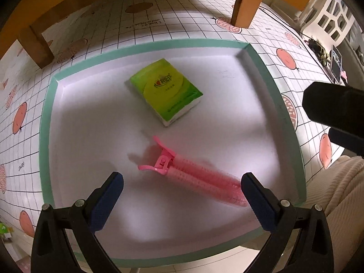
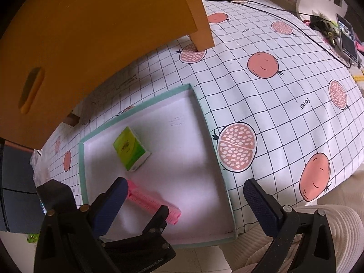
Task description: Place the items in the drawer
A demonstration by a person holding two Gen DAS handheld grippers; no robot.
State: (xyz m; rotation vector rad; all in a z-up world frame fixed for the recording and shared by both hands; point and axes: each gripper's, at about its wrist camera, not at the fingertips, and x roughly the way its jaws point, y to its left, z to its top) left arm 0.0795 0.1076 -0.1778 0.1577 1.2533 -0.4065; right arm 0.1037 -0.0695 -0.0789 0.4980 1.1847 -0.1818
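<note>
A shallow drawer with a teal rim (image 1: 159, 45) and a white floor lies on the tablecloth. In it lies a green tissue pack (image 1: 166, 91), also seen from the right wrist (image 2: 130, 151). Nearer to me is a pink hair clip (image 1: 193, 173), slightly blurred, low over the floor. My left gripper (image 1: 182, 179) is open above it and its blue pads (image 1: 107, 202) do not touch it. My right gripper (image 2: 185, 186) is open with nothing in it, over the drawer's near right part. The left gripper's black finger (image 2: 157, 218) partly hides the clip (image 2: 147, 199).
An orange wooden unit on legs (image 1: 36, 45) stands behind the drawer; its panel has a slot handle (image 2: 31, 91). The pomegranate-print tablecloth (image 2: 284, 113) stretches to the right. A tablet (image 2: 348, 38) and a black cable (image 2: 295, 29) lie far right. A cream knit sleeve (image 2: 323, 227) is near.
</note>
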